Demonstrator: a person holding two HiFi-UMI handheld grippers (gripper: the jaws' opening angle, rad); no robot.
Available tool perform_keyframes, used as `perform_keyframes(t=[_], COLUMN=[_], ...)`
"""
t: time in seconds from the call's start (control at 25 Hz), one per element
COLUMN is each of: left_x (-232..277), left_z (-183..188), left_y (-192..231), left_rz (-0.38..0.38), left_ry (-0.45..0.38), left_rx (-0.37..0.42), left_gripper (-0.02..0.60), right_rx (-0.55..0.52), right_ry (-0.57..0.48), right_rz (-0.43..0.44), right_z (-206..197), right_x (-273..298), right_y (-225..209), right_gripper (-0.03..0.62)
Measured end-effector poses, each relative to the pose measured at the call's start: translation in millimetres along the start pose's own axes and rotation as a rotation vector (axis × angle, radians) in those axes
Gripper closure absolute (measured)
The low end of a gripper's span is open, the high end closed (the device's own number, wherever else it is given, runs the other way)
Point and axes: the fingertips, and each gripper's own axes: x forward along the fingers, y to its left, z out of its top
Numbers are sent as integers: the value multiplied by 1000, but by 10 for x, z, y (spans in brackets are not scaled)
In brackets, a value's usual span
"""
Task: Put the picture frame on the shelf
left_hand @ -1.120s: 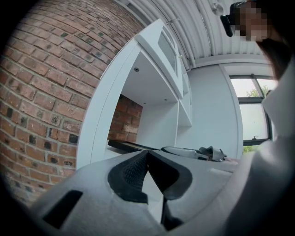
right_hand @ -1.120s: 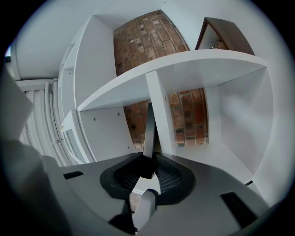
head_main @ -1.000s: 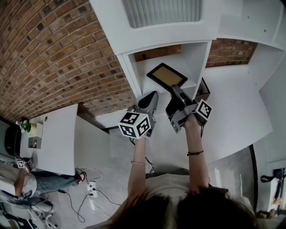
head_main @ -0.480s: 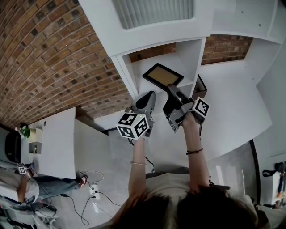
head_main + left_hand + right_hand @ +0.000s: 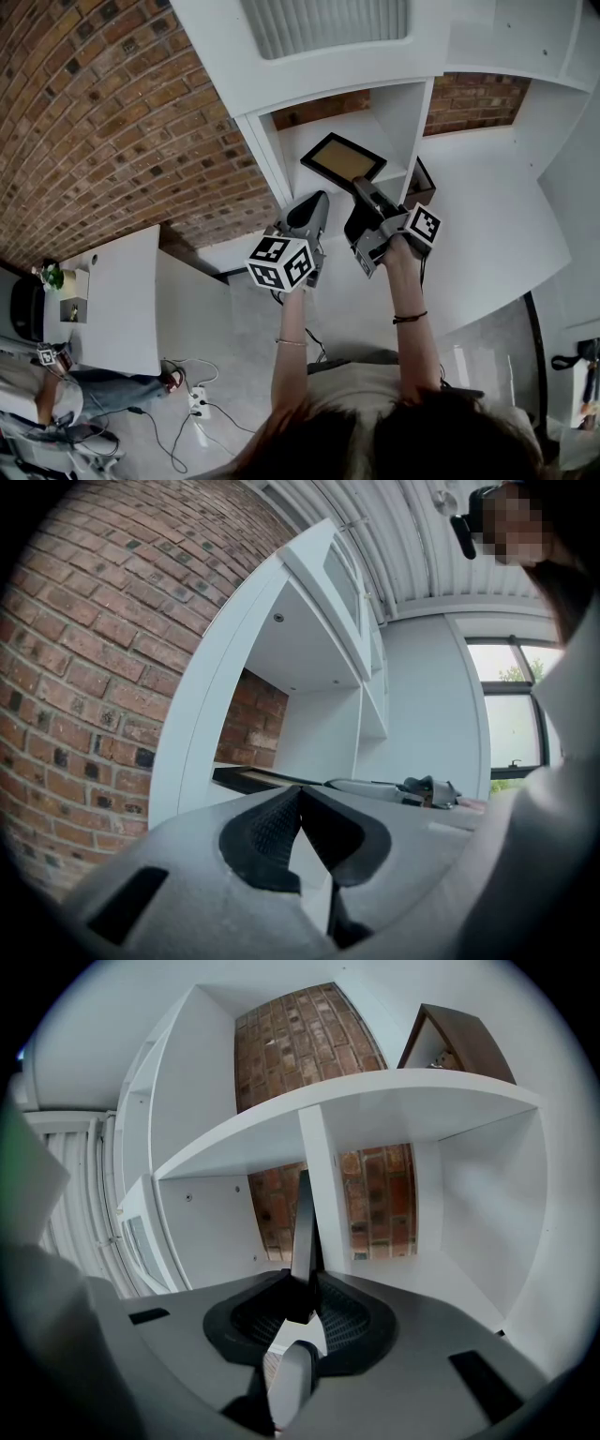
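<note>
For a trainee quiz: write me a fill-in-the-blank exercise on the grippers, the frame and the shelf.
Of the left gripper and the right gripper, the one holding the picture frame is the ____.
The left gripper's jaws are closed on ____.
Behind the white shelf, the wall is ____.
Missing words: right; nothing; brick.

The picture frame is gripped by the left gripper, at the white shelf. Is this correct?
Not quite. The picture frame is gripped by the right gripper, not the left gripper, whose jaws are shut on nothing. The right gripper view shows the frame's edge clamped between that gripper's jaws. The rest holds: it is at the white shelf.
</note>
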Motion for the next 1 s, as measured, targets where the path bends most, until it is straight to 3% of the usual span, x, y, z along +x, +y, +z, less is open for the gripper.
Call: perform_keyframes(t=[1.0], left_x=[-3], left_z=[-40], left_y=[6], left_rz=[1], left_ry=[8], left_rx=[-6], left_gripper=[571], right_rx=[9], right_ry=[9], right_rz=[-21], right_z=[-12], right_x=[-8], right_y=[-24], right_gripper=[520])
